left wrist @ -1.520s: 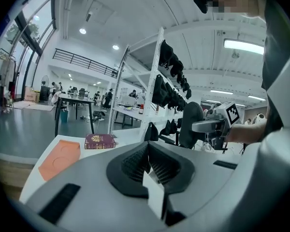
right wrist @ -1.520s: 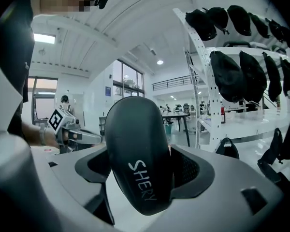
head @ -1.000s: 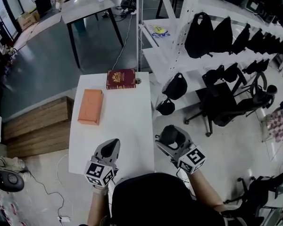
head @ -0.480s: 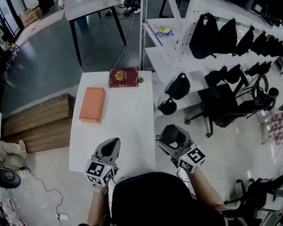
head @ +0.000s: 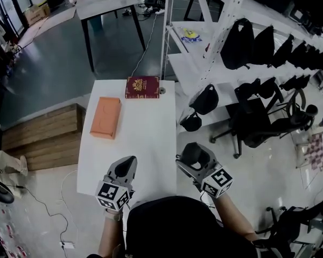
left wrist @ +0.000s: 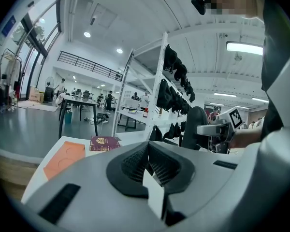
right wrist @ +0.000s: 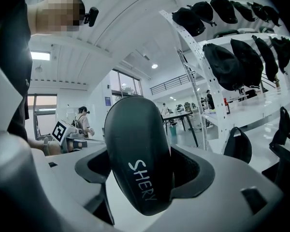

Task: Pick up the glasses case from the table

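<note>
**Inventory, L to R**

1. Wood platform [head: 40, 138]: on floor, L of table. Not part of task.
2. Orange box [head: 105, 117]: flat on table [head: 145, 133], L side, mid-depth. Untouched, no gripper near.
3. L gripper [head: 128, 162]: over table's near edge, pointing roughly level towards far end. Jaws together, ribbed pads meeting, nothing between them. Idle.
4. Red book [head: 142, 87]: flat at table's far edge, well apart from both grippers. Gold emblem on cover; print too small to read.
5. R gripper [head: 194, 158]: just off table's near R corner, over floor. Jaws set wide and clamped on item 6, one pad per side.
6. Case [right wrist: 137, 149]: dark, rounded, hard-shell look, pale lettering near lower end. Stands up out of R gripper's jaws, tip fwd and up. Not touching table in any view; held beside it, clear of the top.
7. Rack [head: 226, 15]: white, R of table, rows of black bags [head: 239, 39] hung along it. Background only.
8. Chair [head: 258, 125]: dark office chair, far R, on floor.

**Task status (judged):** grasp made, case off table, so pick-up looks essentially complete. Remaining: at most holding it steady. Grip seems secure, case seated deep between pads. No other glasses case visible on the table.
</note>
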Tool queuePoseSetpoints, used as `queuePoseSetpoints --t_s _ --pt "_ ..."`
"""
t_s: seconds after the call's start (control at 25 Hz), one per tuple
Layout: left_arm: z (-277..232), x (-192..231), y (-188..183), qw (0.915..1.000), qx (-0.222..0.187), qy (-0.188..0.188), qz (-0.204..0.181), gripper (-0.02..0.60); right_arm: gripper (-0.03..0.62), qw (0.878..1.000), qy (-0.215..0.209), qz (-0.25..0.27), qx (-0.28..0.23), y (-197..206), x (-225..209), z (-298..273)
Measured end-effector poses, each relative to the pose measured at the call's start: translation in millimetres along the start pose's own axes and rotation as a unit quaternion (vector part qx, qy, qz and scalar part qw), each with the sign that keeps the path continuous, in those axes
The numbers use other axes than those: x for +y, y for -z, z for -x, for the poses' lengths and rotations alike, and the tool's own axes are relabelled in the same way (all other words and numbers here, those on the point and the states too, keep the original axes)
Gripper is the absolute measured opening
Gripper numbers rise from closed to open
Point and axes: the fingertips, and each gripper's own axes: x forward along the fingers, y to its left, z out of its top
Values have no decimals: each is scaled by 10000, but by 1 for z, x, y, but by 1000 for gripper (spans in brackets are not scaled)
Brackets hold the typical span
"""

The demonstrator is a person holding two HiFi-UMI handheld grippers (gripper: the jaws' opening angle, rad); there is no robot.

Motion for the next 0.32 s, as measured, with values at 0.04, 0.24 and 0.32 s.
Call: queuePoseSetpoints --t_s 0.04,0.24,0.32 --pt "0 0 0 10000 0 1 3 18 379 10000 7 -3 18 1 0 0" --pt "1 7 2 10000 24 -10 9 18 379 9999 76 -23 109 9 -3 -5" --pt "1 10 3 10000 46 -7 10 18 379 9998 99 -69 130 12 -5 -7"
